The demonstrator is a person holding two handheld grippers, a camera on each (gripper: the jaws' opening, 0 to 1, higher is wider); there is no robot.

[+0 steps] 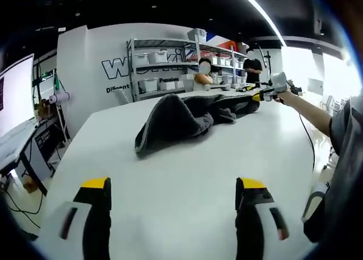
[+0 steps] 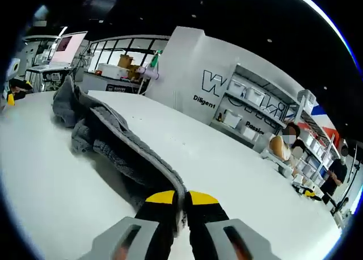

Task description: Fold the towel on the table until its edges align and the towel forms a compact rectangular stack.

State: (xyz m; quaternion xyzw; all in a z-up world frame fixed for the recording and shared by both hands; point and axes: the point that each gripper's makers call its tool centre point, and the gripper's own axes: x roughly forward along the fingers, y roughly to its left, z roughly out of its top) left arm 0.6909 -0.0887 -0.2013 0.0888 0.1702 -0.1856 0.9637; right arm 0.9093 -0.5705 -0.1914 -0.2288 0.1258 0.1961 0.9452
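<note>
One grey towel point(image 1: 181, 121) is seen on one white table point(image 1: 187, 180), ahead of left gripper point(image 1: 173, 192). Two grippers counted: right gripper point(image 2: 181, 198) too. Two people point(image 1: 252, 67) counted far behind, by one shelf unit point(image 1: 164, 67).

The towel point(image 1: 176, 121) is showing dark grey, plain and without pattern, ahead of the left tool point(image 1: 173, 200), whose black jaws are carrying yellow tips and pale grey bodies. The surface point(image 1: 187, 169) under it is showing white. In the right gripper view, the right tool point(image 2: 181, 204) is showing the same black jaws with yellow tips, and the grey towel point(image 2: 113, 141) running up from them is showing a lighter grey edge band. Beyond the tool, a white wall point(image 2: 193, 67) is bearing dark blue lettering, and grey shelves point(image 2: 255, 104) are holding white bins.
</note>
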